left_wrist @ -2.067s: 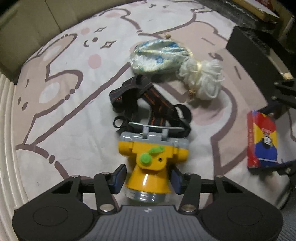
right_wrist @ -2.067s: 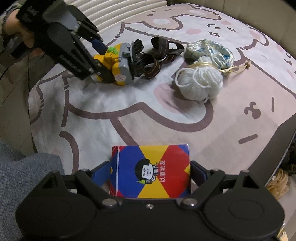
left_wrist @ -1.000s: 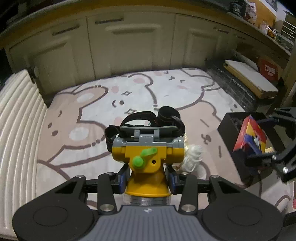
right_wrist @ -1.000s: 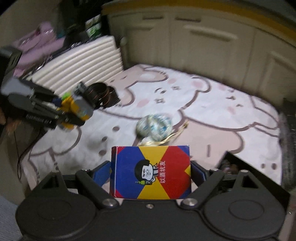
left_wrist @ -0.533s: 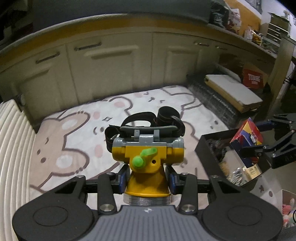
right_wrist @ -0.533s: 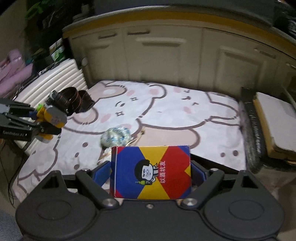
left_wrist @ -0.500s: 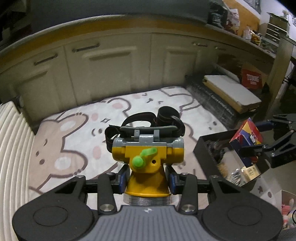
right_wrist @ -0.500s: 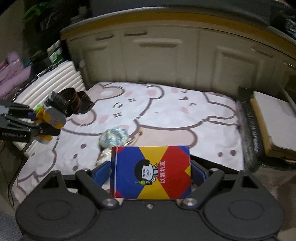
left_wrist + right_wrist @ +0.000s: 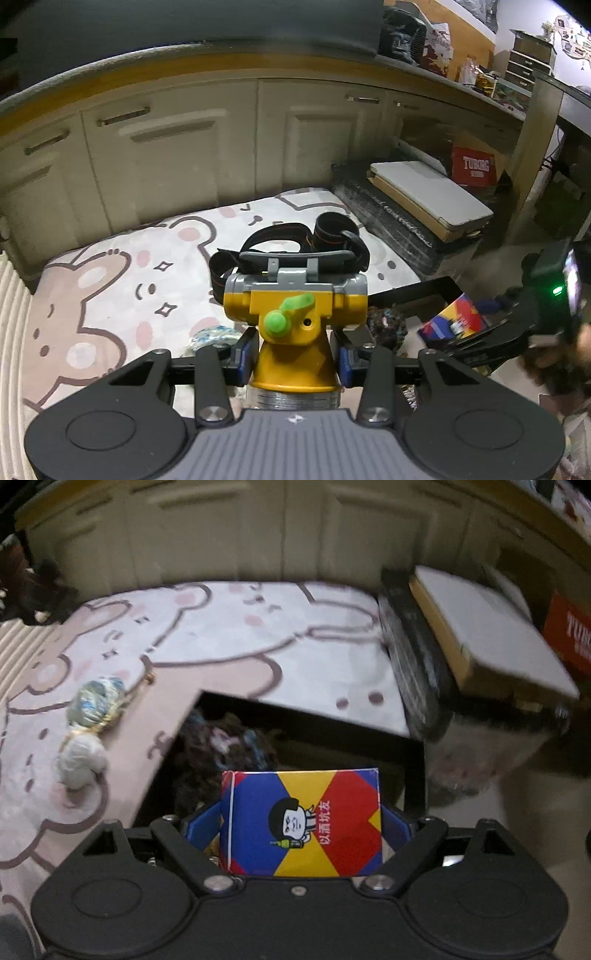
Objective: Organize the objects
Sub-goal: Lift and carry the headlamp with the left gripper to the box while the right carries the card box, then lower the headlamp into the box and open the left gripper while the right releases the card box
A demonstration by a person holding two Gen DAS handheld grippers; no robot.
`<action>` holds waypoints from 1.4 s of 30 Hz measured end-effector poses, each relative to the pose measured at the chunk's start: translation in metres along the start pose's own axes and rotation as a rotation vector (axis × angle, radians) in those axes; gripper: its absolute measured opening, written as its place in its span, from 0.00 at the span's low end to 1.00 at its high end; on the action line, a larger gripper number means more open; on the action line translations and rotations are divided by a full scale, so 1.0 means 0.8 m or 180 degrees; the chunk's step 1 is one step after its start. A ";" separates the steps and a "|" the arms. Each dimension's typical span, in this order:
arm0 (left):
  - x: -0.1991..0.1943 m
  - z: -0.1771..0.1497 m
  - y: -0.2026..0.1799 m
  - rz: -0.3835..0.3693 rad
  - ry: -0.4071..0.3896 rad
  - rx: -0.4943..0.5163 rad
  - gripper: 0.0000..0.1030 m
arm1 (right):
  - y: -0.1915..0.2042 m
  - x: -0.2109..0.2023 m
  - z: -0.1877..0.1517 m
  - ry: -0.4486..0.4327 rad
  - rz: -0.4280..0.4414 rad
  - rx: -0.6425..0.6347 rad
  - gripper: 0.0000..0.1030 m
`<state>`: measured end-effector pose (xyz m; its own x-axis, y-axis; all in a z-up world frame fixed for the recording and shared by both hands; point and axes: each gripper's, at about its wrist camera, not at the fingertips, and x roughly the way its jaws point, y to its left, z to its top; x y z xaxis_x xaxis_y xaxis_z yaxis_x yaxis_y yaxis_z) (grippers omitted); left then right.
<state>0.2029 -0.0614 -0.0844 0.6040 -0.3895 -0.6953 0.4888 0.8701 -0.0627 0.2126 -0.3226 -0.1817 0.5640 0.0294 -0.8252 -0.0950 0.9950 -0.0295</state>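
Box [image 9: 301,821] lower, fingers [image 9: 201,823] clamped

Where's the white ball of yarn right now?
In the right wrist view, the white ball of yarn lies on the bear-print mat, at left, beside the blue patterned pouch and left of the black box.
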 end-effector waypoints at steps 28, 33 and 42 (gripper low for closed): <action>0.079 0.029 -0.116 -0.0640 0.0118 0.0919 0.42 | -0.074 -0.040 -0.021 -0.0280 0.0134 0.0529 0.77; 0.099 0.010 -0.145 -0.0851 0.0248 0.1329 0.42 | -0.099 -0.063 -0.026 -0.0389 0.0197 0.0694 0.76; 0.140 -0.032 -0.192 -0.1246 0.0504 0.2280 0.42 | -0.127 -0.081 -0.027 -0.0513 0.0159 0.0858 0.76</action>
<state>0.1797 -0.2313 -0.1710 0.2375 -0.5305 -0.8138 0.9599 0.2569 0.1126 0.1677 -0.4274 -0.1372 0.6889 0.0722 -0.7213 0.0829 0.9807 0.1772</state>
